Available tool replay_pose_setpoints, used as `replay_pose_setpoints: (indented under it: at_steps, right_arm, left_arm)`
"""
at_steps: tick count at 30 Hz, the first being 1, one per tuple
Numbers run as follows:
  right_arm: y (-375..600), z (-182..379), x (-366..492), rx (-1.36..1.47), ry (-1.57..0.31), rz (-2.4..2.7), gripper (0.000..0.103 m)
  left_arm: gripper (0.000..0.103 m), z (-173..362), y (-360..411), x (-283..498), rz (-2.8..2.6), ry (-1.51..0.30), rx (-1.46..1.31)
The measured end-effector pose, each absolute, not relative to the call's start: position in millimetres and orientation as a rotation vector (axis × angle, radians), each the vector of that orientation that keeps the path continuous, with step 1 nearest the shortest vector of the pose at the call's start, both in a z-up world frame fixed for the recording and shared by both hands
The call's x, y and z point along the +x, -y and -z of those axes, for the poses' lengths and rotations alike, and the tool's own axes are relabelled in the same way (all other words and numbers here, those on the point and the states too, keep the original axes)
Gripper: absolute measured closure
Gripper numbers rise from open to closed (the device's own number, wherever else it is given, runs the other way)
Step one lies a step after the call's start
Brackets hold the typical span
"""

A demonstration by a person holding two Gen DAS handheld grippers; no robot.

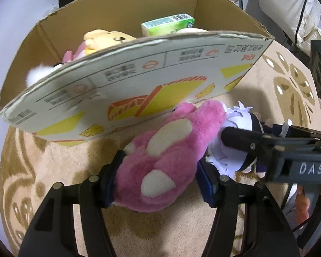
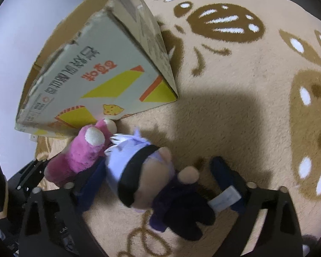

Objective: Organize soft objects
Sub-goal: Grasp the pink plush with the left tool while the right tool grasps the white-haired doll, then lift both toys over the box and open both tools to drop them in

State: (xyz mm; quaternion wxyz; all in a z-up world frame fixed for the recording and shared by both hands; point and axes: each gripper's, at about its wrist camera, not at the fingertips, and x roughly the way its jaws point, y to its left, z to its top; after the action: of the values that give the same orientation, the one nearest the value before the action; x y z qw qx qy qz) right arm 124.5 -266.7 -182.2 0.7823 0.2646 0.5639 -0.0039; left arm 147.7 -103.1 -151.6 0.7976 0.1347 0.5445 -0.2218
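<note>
The open brown cardboard box (image 1: 122,15) holds a yellow plush toy (image 1: 104,39) and a green carton (image 1: 168,26). The left tongs (image 1: 158,184) grip a pink plush bear (image 1: 167,160); the right tongs (image 2: 158,184) stand open around a white-haired doll (image 2: 143,175).

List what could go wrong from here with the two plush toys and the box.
1. The left gripper squeezes only the pink plush's lower end; it may sag and catch the cardboard box's near wall.
2. The right gripper straddles the white-haired doll with its right finger apart from it; closing may pinch only part of it.
3. The toys touch, so lifting one may drag the other.
</note>
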Motion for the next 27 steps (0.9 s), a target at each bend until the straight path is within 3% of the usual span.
replay_pose_setpoints:
  at_steps: [3, 12, 27]
  right_arm:
    - [267.3, 176.3, 122.5, 0.61, -1.182, -0.018, 0.034]
    - [250.1, 164.8, 115.5, 0.536, -1.145, -0.011, 0.041]
    - [267.0, 115.2, 82.3, 0.54, -1.003, -0.001, 0.041]
  left_arm:
    - [0.042, 148.6, 100.6, 145.9, 0.455, -1.163, 0.28]
    - [0.042, 132.3, 85.3, 137.1, 0.379, -1.128, 0.25]
    - [0.043, 95.1, 59.3, 115.1, 0.275, -1.015, 0.21]
